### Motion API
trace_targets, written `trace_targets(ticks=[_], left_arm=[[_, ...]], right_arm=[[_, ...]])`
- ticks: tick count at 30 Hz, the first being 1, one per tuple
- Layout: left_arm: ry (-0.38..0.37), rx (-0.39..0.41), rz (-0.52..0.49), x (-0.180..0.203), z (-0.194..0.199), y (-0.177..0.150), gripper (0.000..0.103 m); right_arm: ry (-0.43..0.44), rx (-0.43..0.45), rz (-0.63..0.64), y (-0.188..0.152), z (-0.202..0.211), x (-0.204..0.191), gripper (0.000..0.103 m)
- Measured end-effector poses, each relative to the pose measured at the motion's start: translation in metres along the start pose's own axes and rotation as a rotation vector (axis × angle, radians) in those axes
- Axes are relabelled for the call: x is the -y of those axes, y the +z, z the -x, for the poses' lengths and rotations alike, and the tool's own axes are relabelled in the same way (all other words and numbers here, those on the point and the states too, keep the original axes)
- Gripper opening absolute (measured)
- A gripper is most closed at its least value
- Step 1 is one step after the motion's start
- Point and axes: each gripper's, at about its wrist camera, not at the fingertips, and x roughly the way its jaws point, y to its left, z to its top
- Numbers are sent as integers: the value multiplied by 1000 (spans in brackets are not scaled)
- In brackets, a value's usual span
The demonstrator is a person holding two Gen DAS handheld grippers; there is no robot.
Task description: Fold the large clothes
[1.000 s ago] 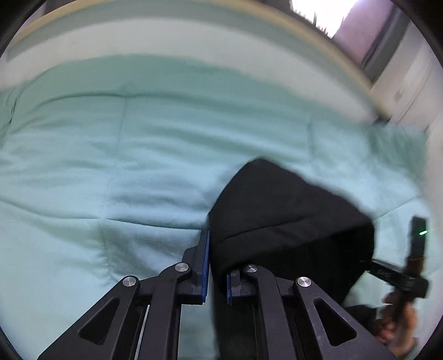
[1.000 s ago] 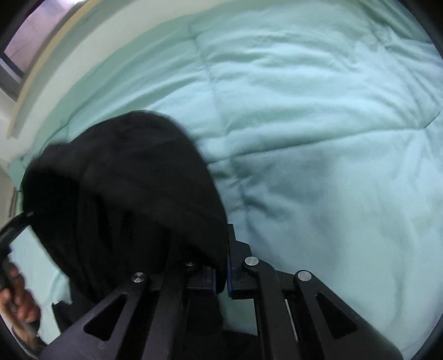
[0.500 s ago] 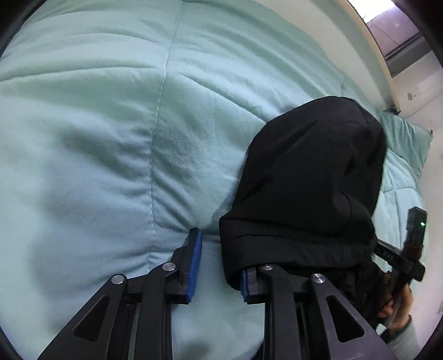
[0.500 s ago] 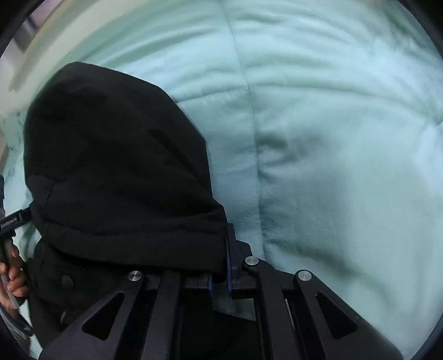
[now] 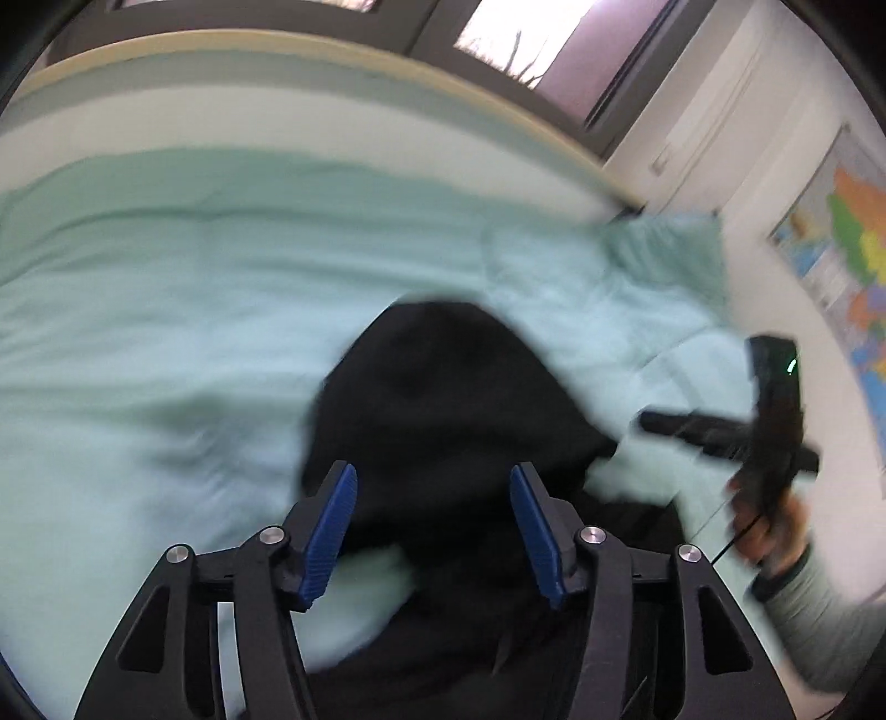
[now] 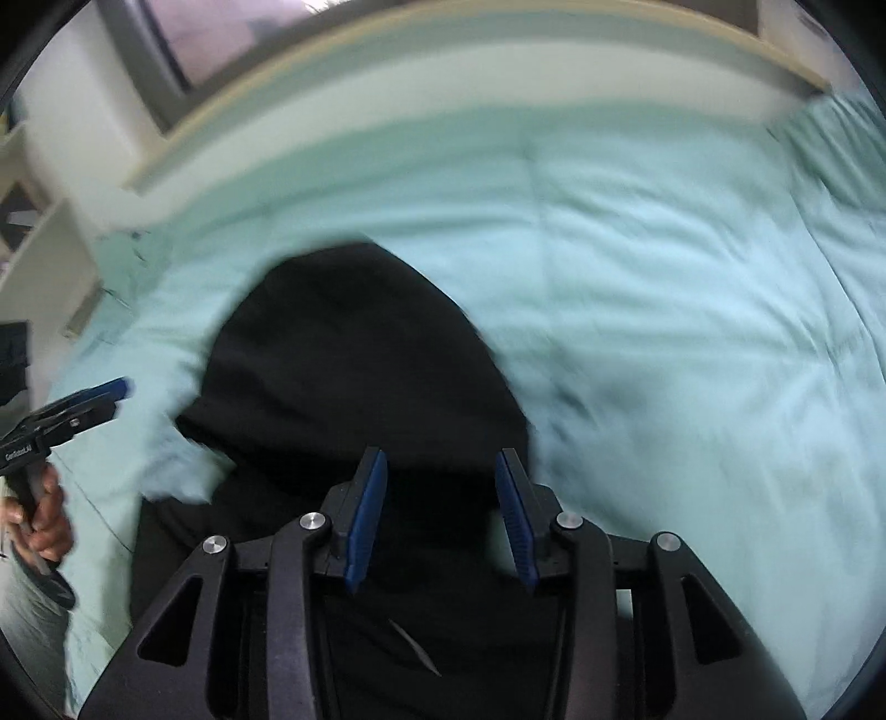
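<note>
A black hooded garment lies on the pale green quilt, hood end pointing away from me; it also shows in the right wrist view. My left gripper is open, its blue pads apart, raised over the garment's near part and holding nothing. My right gripper is open too, above the same garment. Each gripper shows in the other's view: the right one at the right, the left one at the left. The garment's near end is hidden under the grippers.
The bed's far edge meets a light wooden frame below windows. A colourful map hangs on the right wall. White shelving stands at the left. A green pillow lies at the far right of the bed.
Both grippers have let go of the black garment and opened wide. They have lifted and tilted up, so the headboard and windows came into view. The garment now rests on the quilt.
</note>
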Motion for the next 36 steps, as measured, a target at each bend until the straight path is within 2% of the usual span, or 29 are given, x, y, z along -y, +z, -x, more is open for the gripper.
trace_targets(ticks=[3, 6, 7, 8, 9, 11, 15, 17, 19, 21, 22, 23, 25, 27, 29, 32, 36], left_arm=[[24, -64, 45, -8, -47, 13, 60], [98, -259, 151, -44, -124, -10, 59], [113, -293, 160, -52, -140, -21, 59], [114, -293, 158, -57, -148, -27, 59], [114, -261, 136, -57, -149, -32, 59], [130, -253, 112, -54, -147, -32, 59], [141, -240, 82, -44, -126, -24, 59], [99, -191, 66, -34, -100, -20, 60], [37, -123, 56, -27, -73, -19, 60], [-3, -96, 75, -28, -59, -22, 60], [-15, -103, 90, -32, -60, -23, 61], [8, -127, 106, -39, -66, -26, 61], [104, -205, 135, -54, -91, -34, 61], [105, -277, 175, -70, -116, -43, 60], [114, -271, 170, -69, -119, -43, 60], [121, -244, 114, -56, -103, -32, 61], [25, -120, 66, -44, -54, -11, 61]], right_arm=[[-11, -25, 27, 13, -27, -17, 49], [-28, -127, 8, 12, -77, -8, 51], [-44, -168, 2, 8, -98, -5, 51], [-47, -205, -1, 2, -116, -1, 51], [-37, -229, -8, -6, -130, 3, 50], [-27, -224, -37, -12, -138, 10, 50], [-52, -212, -16, -9, -123, 4, 50], [-51, -191, 10, -8, -106, -5, 51], [5, -144, 21, -7, -81, -9, 51], [58, -95, 21, -7, -59, -11, 52], [64, -90, 21, -8, -56, -11, 52], [62, -99, 20, -8, -58, -9, 52], [19, -154, 9, -12, -79, -2, 52], [7, -215, -15, -19, -103, 3, 51], [8, -236, -22, -22, -115, 7, 51], [3, -232, -8, -18, -109, 4, 52], [40, -182, 55, -8, -74, -6, 53]])
